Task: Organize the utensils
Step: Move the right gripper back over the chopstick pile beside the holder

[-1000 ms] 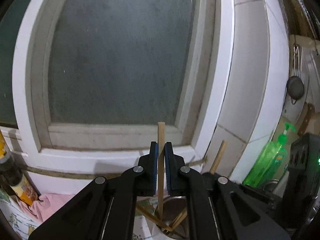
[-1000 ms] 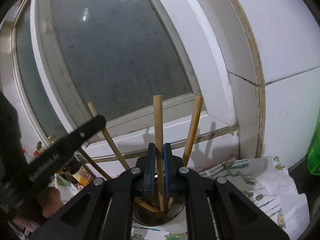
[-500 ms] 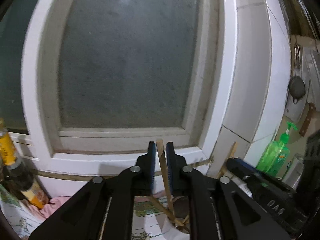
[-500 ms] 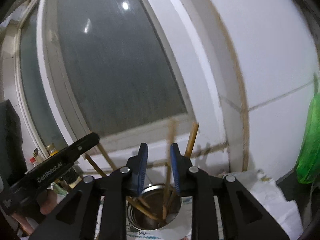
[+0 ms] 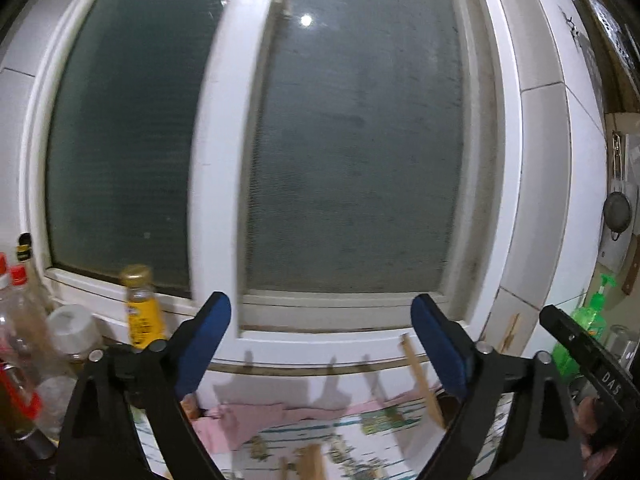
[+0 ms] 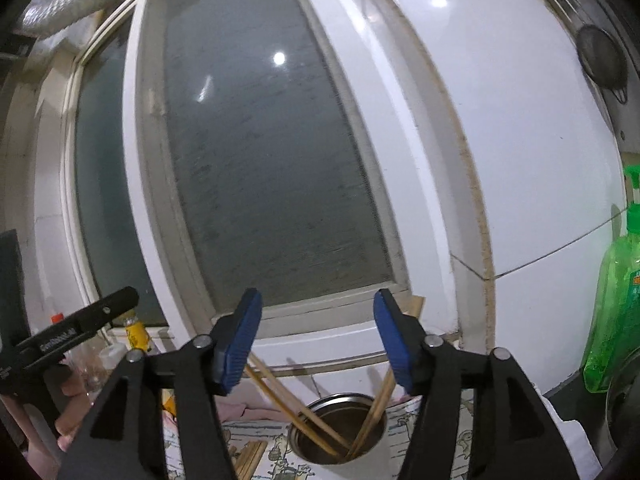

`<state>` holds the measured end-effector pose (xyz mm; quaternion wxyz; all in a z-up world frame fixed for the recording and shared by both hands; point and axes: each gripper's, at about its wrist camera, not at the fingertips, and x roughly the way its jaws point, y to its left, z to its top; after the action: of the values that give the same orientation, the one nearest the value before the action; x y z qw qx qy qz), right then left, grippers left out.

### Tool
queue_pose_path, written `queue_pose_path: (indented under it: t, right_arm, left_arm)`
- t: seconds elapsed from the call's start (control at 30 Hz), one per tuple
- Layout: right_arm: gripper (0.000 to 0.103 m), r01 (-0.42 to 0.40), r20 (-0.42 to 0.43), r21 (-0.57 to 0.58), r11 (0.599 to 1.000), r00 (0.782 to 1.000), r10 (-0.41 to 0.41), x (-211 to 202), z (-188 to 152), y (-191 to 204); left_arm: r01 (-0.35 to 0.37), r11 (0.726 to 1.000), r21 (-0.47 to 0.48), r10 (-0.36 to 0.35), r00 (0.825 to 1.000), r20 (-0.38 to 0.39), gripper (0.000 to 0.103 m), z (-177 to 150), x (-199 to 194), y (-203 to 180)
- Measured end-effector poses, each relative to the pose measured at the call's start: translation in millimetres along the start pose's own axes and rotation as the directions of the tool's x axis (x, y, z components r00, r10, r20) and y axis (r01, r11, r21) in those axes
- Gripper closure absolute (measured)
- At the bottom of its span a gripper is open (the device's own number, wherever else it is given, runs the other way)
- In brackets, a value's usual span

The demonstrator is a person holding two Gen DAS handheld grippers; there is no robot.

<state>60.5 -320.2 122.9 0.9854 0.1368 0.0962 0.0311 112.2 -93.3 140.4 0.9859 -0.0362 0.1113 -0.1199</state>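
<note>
A round metal cup [image 6: 340, 432] stands on the patterned cloth below the window and holds several wooden chopsticks [image 6: 292, 404] that lean left and right. My right gripper [image 6: 318, 340] is open and empty above the cup. My left gripper [image 5: 320, 344] is wide open and empty, to the left of the cup. A leaning chopstick [image 5: 422, 380] shows by its right finger. More loose chopsticks [image 6: 248, 460] lie on the cloth left of the cup, and they show in the left wrist view [image 5: 308, 462].
A frosted window [image 5: 352, 140] with a white frame fills the back. Bottles, one with a yellow label [image 5: 142, 312], stand at the left. A green soap bottle [image 6: 616, 300] stands at the right. A pink cloth [image 5: 256, 416] lies under the sill.
Both grippers have opened and let go of their chopsticks, which now stand in the cup. Both have pulled back and up, the left one moving left.
</note>
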Motion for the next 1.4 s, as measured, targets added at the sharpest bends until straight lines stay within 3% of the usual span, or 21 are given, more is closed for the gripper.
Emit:
queue_pose_path:
  t: [0.27,0.47,0.57,0.7,0.83,0.93,1.1,1.27,1.4]
  right_arm:
    - [0.038,-0.014,-0.050,-0.035,0.999,0.999,0.012,12.6,-15.2,13.1]
    - [0.037,-0.012,-0.078,-0.060,0.998,0.997,0.007,21.6,-23.2,22.6]
    - [0.037,0.005,-0.093,-0.078,0.997,0.996,-0.012,28.3,-30.4,27.3]
    - [0.037,0.026,-0.105,-0.094,0.995,0.994,-0.036,34.4,-36.9,31.3]
    - [0.036,0.034,-0.113,-0.102,0.994,0.993,-0.046,36.9,-43.3,35.7]
    - [0.035,0.027,-0.118,-0.122,0.992,0.992,-0.042,33.8,-48.1,42.7]
    - [0.032,0.039,-0.131,-0.123,0.992,0.990,-0.055,27.3,-54.1,51.9]
    - [0.032,0.099,-0.180,-0.189,0.977,0.975,-0.133,20.6,-73.5,63.0]
    - [0.033,0.044,-0.303,-0.207,0.977,0.947,-0.107,24.6,-100.8,65.6]
  left_arm:
    - [-0.066,0.997,0.029,0.065,0.998,0.019,0.006,-23.1,-19.1,41.1]
    - [-0.066,0.998,0.006,0.066,0.997,0.031,0.002,-50.3,-23.1,61.9]
    - [-0.056,0.998,0.013,0.056,0.998,-0.002,0.002,-54.7,-14.8,67.5]
    - [-0.095,0.995,-0.019,0.094,0.995,-0.021,0.002,-60.8,-9.2,82.7]
    - [-0.140,0.989,-0.048,0.141,0.990,0.016,0.002,-54.6,-17.9,96.4]
    - [-0.127,0.986,-0.107,0.130,0.991,0.029,0.001,-51.8,-25.1,109.9]
    - [-0.073,0.992,-0.103,0.069,0.997,-0.043,0.001,-51.2,-12.6,123.8]
    - [-0.120,0.984,-0.128,0.108,0.990,-0.092,0.001,-57.8,3.6,137.4]
    - [-0.138,0.978,-0.159,0.117,0.984,-0.136,0.001,-65.0,14.5,141.7]
